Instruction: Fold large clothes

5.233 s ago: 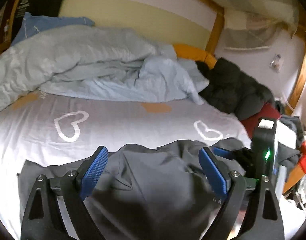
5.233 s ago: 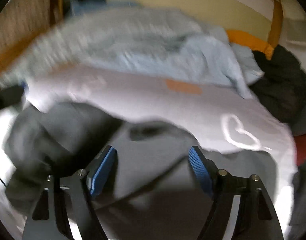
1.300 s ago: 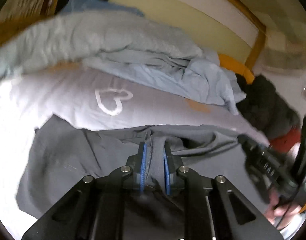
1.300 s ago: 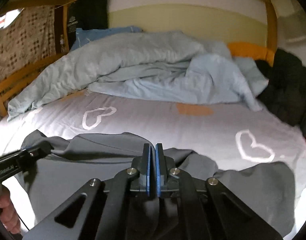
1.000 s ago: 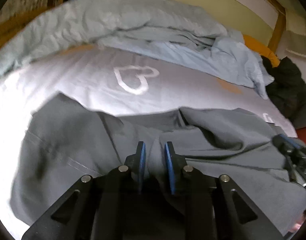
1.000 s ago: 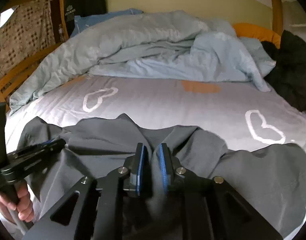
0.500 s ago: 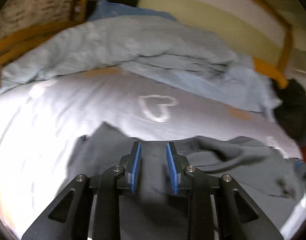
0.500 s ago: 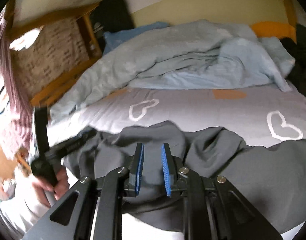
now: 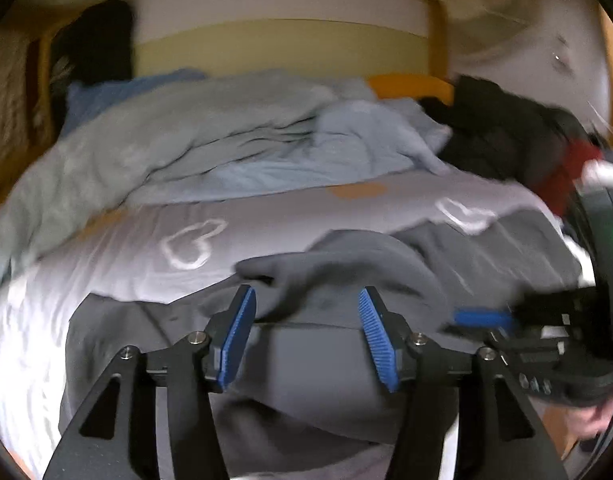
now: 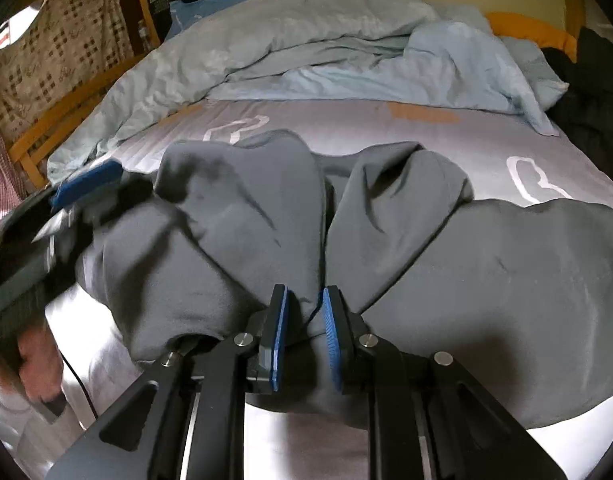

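Nearest, the right gripper (image 10: pixel 302 336) has its jaws clamped on a fold of one grey garment (image 10: pixel 486 280), which lies across the bed (image 10: pixel 346 120), long axis from nine to three o'clock. The left gripper (image 9: pixel 306 336) jaws are opening, gripping nothing. At twelve, one blue duvet (image 10: pixel 306 36).

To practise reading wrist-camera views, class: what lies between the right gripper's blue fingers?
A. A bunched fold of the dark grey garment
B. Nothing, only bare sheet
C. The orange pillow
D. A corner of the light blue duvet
A: in the right wrist view a gathered fold of the dark grey garment runs down between the right gripper fingers, pinched there.
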